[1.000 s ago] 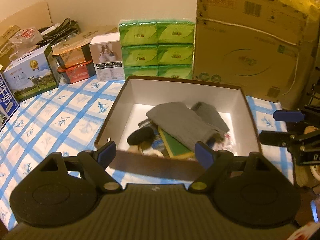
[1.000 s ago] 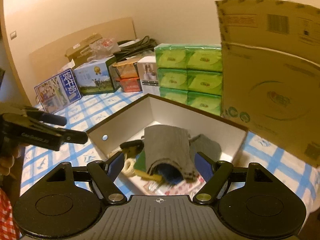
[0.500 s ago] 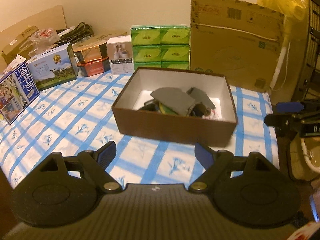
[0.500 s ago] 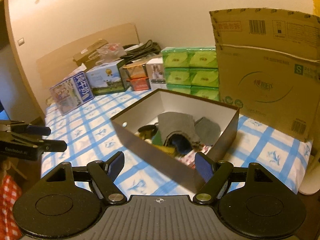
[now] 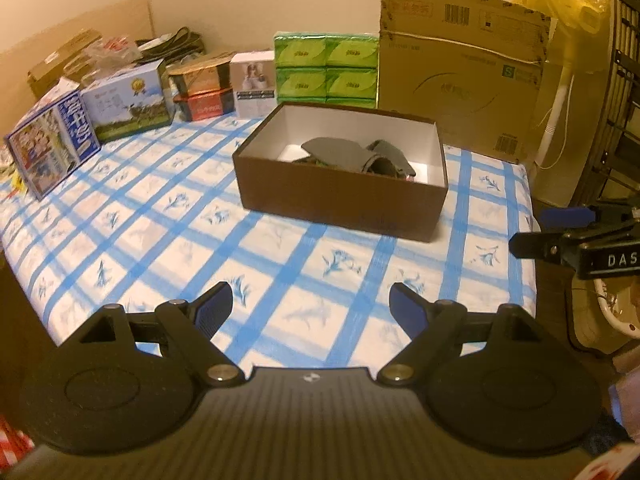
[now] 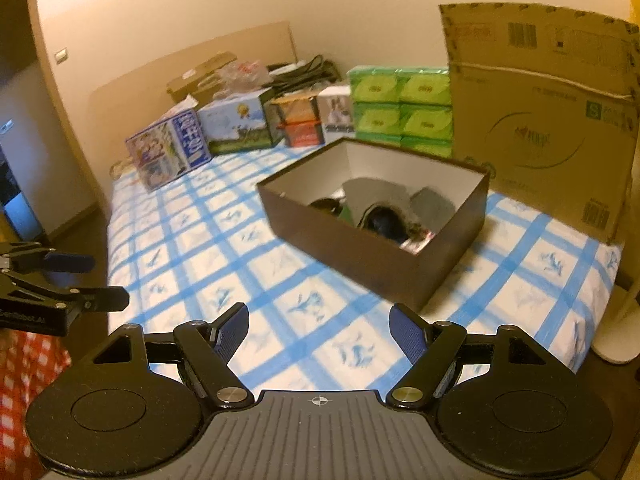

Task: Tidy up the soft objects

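While your left gripper (image 5: 310,306) and right gripper (image 6: 319,326) hung wide apart, empty, near the table's (image 5: 168,216) edge, the socks (image 5: 340,154) lay heaped in the box (image 5: 340,200). Sorting looked finished, perhaps; next, confirm nothing soft remained outside.

Plain cream wall (image 6: 240,8) behind, under warm yellowish light. A worktop covered in a blue-and-white checked cloth (image 5: 168,216) runs to that wall. A flat brown board (image 6: 192,60) leans against the wall at the far left. A large corrugated carton (image 5: 460,68) stands upright at the far right edge. A dark doorway (image 6: 16,100) opens on the left. A white stand pole (image 5: 556,116) rises beside the carton.
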Tool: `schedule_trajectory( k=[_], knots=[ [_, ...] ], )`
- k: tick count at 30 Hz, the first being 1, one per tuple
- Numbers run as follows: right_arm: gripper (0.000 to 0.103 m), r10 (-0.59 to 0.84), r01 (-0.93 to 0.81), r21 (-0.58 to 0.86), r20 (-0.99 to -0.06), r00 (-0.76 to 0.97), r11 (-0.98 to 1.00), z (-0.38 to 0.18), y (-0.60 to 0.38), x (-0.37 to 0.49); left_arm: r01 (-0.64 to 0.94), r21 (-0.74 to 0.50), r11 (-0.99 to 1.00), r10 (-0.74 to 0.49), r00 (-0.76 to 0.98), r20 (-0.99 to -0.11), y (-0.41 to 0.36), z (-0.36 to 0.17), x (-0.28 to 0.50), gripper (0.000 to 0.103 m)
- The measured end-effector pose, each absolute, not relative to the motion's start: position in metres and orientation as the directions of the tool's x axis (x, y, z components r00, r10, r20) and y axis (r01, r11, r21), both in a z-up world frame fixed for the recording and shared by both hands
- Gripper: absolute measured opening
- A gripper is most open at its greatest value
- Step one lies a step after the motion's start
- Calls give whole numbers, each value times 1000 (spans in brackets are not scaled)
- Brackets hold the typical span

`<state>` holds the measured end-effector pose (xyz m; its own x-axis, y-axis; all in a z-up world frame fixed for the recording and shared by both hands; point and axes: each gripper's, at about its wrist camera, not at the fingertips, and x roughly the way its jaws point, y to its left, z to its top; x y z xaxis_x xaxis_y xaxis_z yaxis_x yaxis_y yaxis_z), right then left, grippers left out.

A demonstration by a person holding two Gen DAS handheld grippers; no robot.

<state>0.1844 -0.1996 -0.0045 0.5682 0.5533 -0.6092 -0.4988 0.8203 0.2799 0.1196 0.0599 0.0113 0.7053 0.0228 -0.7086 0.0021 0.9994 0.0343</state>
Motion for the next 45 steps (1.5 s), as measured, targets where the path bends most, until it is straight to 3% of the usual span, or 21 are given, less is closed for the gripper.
schedule_trajectory(
  k=[10,45],
  knots=[
    [77,566,-527,285,-651,507,800,-23,-194,147,-60,55,997,81,686,-723,54,-3,70,84],
    [77,557,-562,272,-711,430,781,-67,-185,76,-65,-2,998,40,628,-777,21,-47,16,84]
  ],
)
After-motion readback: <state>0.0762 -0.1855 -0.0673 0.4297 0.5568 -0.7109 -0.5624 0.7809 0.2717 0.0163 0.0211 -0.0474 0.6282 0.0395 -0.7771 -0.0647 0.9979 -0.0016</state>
